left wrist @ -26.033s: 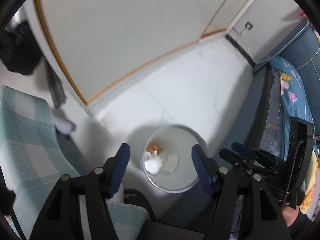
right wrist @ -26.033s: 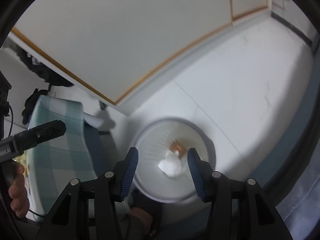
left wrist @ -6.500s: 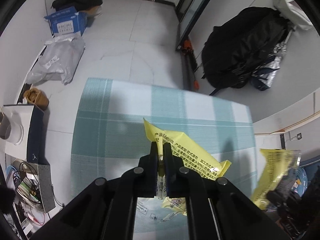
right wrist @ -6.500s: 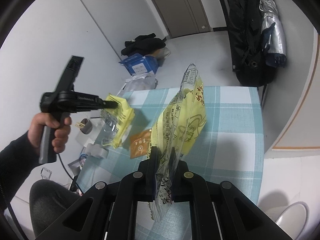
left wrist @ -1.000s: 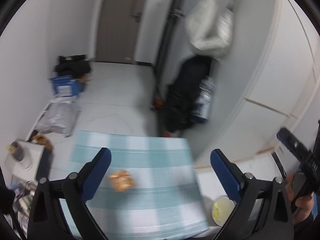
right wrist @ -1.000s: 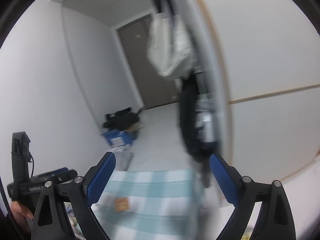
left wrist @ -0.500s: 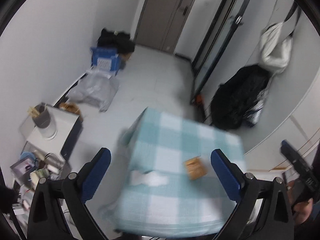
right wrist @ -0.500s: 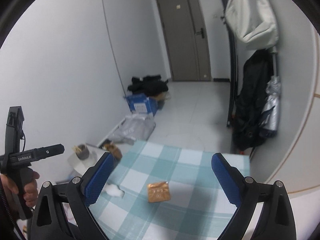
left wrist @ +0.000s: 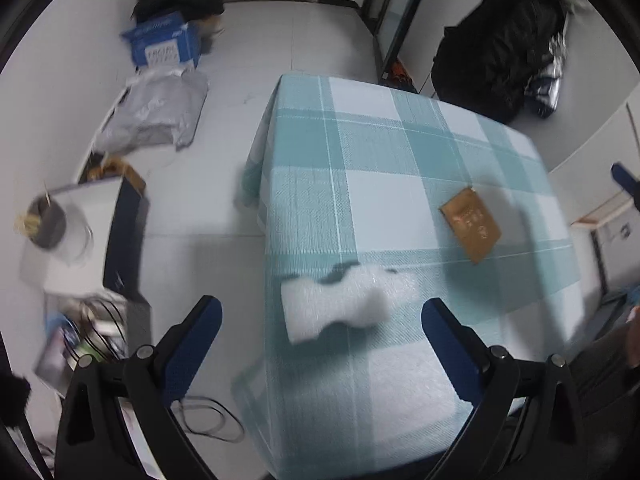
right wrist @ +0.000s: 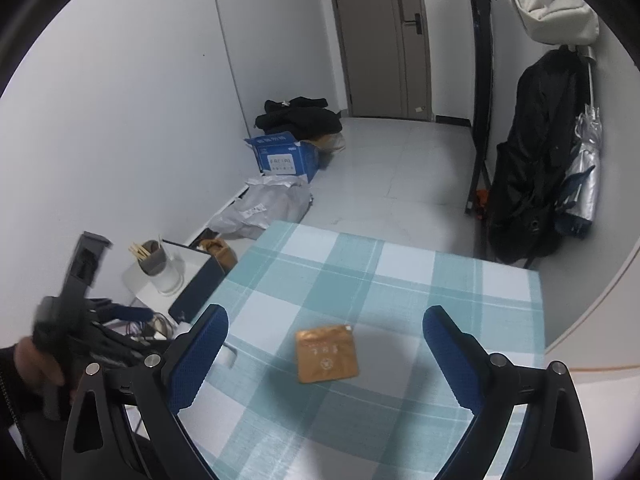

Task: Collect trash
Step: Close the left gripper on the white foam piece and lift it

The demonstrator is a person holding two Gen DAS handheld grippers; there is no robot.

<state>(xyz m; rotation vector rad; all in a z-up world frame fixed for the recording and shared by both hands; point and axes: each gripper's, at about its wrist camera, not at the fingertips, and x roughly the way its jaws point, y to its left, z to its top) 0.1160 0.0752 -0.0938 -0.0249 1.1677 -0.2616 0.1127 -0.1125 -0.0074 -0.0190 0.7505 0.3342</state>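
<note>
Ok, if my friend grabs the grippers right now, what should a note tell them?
Left hand-held gripper: open, empty, above the white foam scrap near the table's left edge.
Right hand-held gripper: open, empty, above the brown packet mid-table.
Both pieces lie flat on the checked tablecloth, apart from each other.
Done: nothing else that looks like trash shows on the table.
Left: pick up the foam and the packet and bin them. The bin is not in view now.

Even, cool indoor light. Left view motion-blurred, worst at tissue (left wrist: 334, 307) and floor clutter. Right view sharper; soft shadow around packet (right wrist: 326, 353). Fisheye bending, dark vignette corners.
</note>
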